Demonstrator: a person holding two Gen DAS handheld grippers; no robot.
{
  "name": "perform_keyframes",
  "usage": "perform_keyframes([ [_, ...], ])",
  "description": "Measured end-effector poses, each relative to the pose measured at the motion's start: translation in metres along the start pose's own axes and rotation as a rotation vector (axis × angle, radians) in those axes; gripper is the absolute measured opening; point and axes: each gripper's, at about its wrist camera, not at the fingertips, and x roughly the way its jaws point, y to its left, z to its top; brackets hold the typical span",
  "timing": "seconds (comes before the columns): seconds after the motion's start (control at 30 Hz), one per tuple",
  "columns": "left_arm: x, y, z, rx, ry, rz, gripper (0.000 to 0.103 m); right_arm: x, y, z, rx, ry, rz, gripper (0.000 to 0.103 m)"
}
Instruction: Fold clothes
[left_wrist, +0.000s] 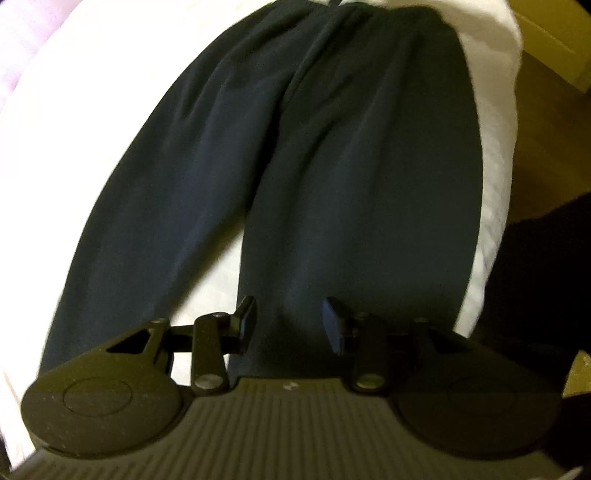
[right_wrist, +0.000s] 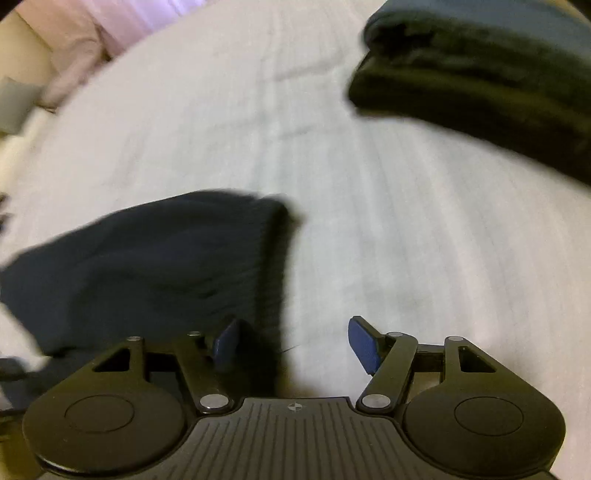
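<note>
Dark trousers (left_wrist: 295, 166) beneath open left tongs (left_wrist: 290, 323)

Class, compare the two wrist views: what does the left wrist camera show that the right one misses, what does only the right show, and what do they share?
Only the left wrist view shows the dark trousers spread out full length, both legs and waistband. Only the right wrist view shows a stack of folded dark clothes at upper right, apart from the trousers. Both show the white bedsheet and a gripper with open jaws holding nothing: left gripper, right gripper.
</note>
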Motion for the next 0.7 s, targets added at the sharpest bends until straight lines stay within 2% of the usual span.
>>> perform_keyframes([
  [0.1,-0.010,0.008,-0.037,-0.120,0.067,0.052,0.036,-0.016,0.007,0.000,0.019,-0.028,0.004,0.064],
  [0.23,-0.024,0.013,-0.078,-0.243,0.149,0.126,0.037,-0.038,0.043,-0.014,-0.041,-0.057,0.073,0.064],
  [0.37,-0.041,0.023,-0.125,-0.362,0.181,0.197,0.041,-0.041,0.101,-0.046,-0.108,-0.022,0.149,0.064],
  [0.53,-0.045,0.040,-0.199,-0.411,0.236,0.260,0.041,-0.034,0.174,-0.092,-0.157,0.048,0.216,0.064],
  [0.7,-0.042,0.077,-0.295,-0.443,0.250,0.288,0.042,-0.025,0.241,-0.134,-0.157,0.070,0.211,0.064],
])
